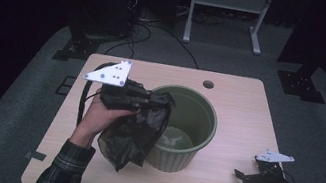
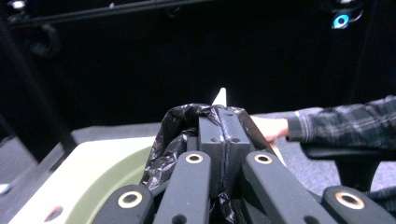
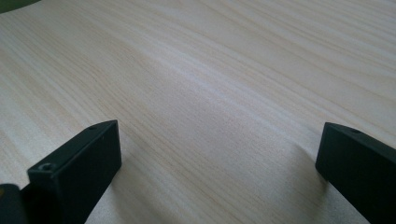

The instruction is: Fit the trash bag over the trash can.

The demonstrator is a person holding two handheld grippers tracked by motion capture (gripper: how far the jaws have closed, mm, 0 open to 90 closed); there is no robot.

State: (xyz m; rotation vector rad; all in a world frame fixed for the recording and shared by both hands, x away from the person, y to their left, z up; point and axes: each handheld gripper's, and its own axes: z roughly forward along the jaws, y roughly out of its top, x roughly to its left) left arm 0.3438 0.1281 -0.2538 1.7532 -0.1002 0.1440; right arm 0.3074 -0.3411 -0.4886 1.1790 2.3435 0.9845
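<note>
From above, the left tool (image 1: 149, 100) pinches a black plastic bag (image 1: 133, 134) hanging over the rim of the green bin (image 1: 192, 132). Its own camera shows jaws pressed together on the film. The right tool (image 3: 219, 154), spread wide, rests low over the bare wooden surface (image 3: 210, 70).

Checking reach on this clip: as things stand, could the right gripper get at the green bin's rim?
Probably yes. The right gripper is open and low over the table, with bare wood between it and the green bin; the bag hangs on the bin's other side.
</note>
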